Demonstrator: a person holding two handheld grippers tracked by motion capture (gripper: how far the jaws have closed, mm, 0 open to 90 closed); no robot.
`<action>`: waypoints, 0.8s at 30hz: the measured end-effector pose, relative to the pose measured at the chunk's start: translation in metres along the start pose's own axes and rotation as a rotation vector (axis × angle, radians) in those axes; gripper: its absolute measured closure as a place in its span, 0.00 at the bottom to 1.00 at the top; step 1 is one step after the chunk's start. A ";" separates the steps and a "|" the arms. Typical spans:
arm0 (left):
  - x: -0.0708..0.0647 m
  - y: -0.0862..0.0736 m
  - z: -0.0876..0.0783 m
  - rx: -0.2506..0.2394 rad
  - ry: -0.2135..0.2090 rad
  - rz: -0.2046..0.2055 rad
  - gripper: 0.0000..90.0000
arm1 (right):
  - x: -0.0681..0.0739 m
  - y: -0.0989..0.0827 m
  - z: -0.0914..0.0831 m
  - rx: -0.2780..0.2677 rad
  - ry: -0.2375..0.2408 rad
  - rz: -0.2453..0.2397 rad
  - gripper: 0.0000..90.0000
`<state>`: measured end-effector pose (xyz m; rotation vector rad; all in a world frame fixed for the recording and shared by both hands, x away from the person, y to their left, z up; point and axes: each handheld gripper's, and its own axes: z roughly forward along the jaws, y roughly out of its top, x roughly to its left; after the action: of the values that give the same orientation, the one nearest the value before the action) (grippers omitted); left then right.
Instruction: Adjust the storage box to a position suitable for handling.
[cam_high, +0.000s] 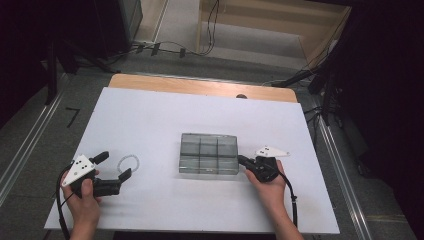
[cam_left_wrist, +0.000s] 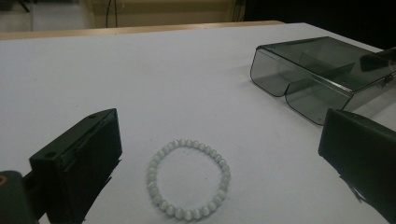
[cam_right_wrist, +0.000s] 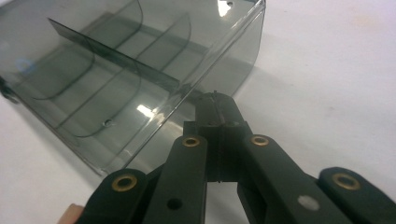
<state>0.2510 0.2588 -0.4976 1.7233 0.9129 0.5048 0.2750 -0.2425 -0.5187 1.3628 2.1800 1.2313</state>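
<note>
- A bracelet of small pale, milky-green round beads is lying flat in a closed ring on the white table, near its front left part.
- In the high view the bracelet is sitting just beyond the left gripper's tips and well to the left of the box.
- A smoky, see-through plastic organiser box is standing near the middle of the table, divided into six compartments in two rows of three; its lid is lying shut and nothing is showing inside any compartment.
- The left gripper is being held low over the table by the person's left hand, its jaws spread wide to either side of the bracelet without touching it.
- The right gripper is being gripped by the right hand, pointing left at the box's near right corner.
- In the right gripper view its jaws are pressed together, with the tips lying against the box's clear edge; whether they are pinching that edge I cannot tell.
</note>
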 end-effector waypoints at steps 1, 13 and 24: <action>0.000 0.000 0.000 -0.001 0.000 0.000 0.00 | 0.002 0.000 0.000 0.001 -0.002 0.000 0.98; -0.001 0.000 0.001 0.002 -0.001 0.004 0.00 | 0.007 0.002 0.005 -0.007 0.010 0.001 0.98; -0.003 0.002 0.000 0.005 -0.004 0.021 0.00 | 0.002 0.010 -0.012 -0.073 0.001 0.023 0.86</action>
<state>0.2494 0.2566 -0.4957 1.7393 0.8944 0.5129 0.2724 -0.2447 -0.5036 1.3615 2.1043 1.3071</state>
